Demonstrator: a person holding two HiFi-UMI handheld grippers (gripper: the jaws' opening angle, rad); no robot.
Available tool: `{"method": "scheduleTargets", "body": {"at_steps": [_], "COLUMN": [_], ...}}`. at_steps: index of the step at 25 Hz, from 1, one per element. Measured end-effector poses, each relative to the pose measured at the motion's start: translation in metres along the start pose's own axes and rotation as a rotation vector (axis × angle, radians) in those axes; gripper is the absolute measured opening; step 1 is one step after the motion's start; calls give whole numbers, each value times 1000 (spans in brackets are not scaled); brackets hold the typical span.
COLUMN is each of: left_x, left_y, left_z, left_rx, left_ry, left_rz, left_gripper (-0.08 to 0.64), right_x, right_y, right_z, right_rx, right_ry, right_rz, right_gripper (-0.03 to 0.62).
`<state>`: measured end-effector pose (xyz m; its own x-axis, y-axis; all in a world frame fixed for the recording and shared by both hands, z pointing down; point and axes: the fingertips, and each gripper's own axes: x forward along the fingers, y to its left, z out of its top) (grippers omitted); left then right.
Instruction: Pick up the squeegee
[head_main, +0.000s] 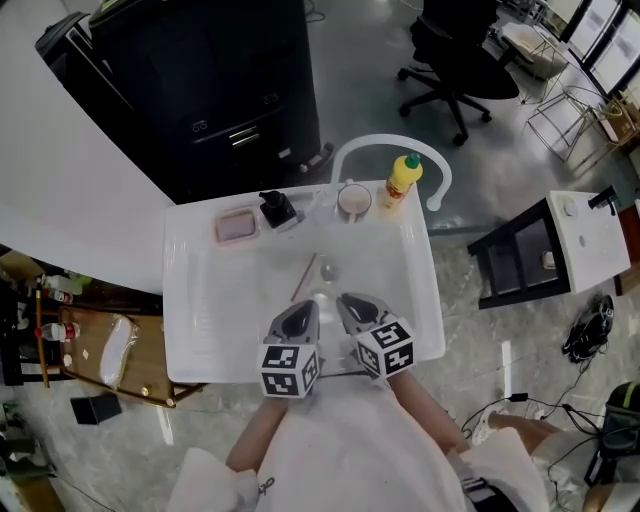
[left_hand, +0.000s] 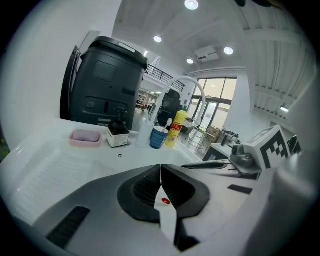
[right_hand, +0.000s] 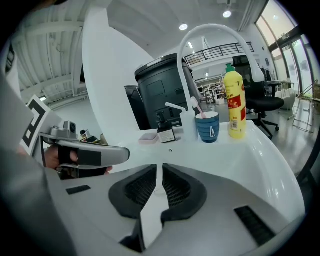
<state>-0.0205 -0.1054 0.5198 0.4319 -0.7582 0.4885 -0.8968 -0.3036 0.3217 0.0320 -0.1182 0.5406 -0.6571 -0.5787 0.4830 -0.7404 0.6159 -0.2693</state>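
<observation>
Marker cubes nearest, lower centre: left gripper (head_main: 300, 318) and right gripper (head_main: 352, 308) sit side by side over the white worktop (head_main: 200, 300), both jaws pinched together with nothing in them. Probable squeegee (head_main: 303, 277), a thin reddish stick, lies just above them mid-frame; not certain. Best approach: spread one gripper's jaws first, square them across the stick, then close mid-length so it doesn't tip.

Open-plan office or lab, black office chair (head_main: 455, 70), freestanding white sink (head_main: 182, 300), floor cables (head_main: 585, 335)
</observation>
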Motion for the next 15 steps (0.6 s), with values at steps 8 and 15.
{"method": "scheduleTargets", "body": {"at_steps": [8,15], "left_x": [-3,7], "left_y": [19,27], "left_z": [12,7], "left_rx": [21,12], "left_ry": [-55,-3], "left_rz": [66,54], "left_gripper": [28,28], "right_x": [15,28], "right_y": [3,-1], "right_z": [16,12], "right_rx": [36,18], "right_ry": [-44,-13], "right_rz": [64,76], "right_gripper": [76,159]}}
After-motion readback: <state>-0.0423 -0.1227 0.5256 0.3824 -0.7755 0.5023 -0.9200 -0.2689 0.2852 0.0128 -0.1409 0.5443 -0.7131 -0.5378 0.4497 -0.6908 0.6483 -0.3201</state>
